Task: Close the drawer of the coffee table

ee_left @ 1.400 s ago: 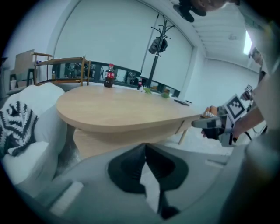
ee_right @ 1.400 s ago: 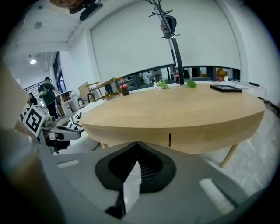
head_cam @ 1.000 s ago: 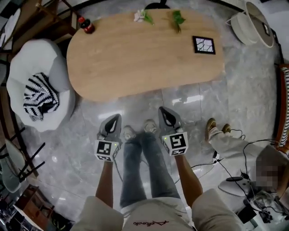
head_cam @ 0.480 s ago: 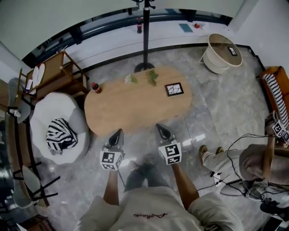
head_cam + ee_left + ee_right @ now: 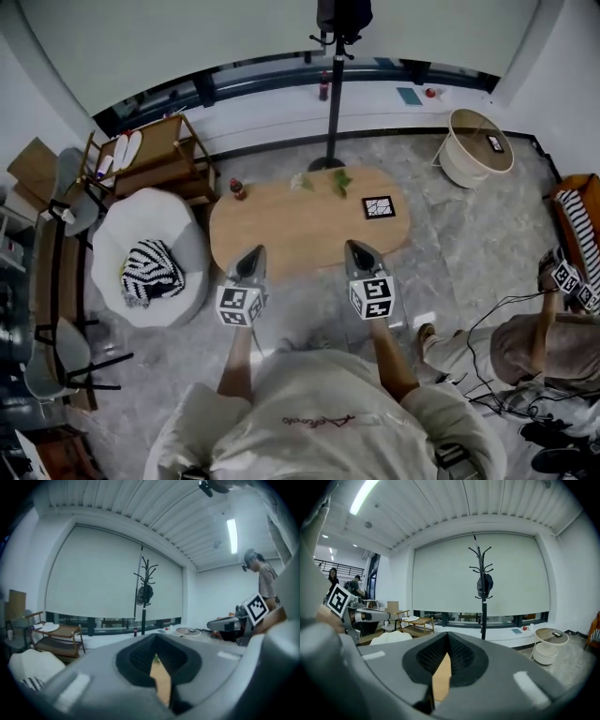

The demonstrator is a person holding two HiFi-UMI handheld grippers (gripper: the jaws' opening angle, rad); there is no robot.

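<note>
1. The oval light-wood coffee table (image 5: 309, 230) lies at the centre of the head view. No drawer juts from any edge that shows, so the drawer is either already shut or hidden under the top; I cannot tell which.
2. The left gripper (image 5: 253, 255) and right gripper (image 5: 357, 249) hang side by side over the table's near edge. Each has its jaws pressed together and pinches nothing.
3. Judged from this, the push looks either done or not begun. If the drawer is open, the next move calls for bringing the closed tips down to its front and pressing squarely.
4. At upper right, the round white drum-shaped side table (image 5: 466, 161) carries one small dark item on its top.
5. At upper left, the slatted wooden shelf cart (image 5: 173, 141) bears pale plate-like things.
6. At left, the white rounded armchair (image 5: 117, 225) holds a black-and-white striped cushion (image 5: 150, 272).
</note>
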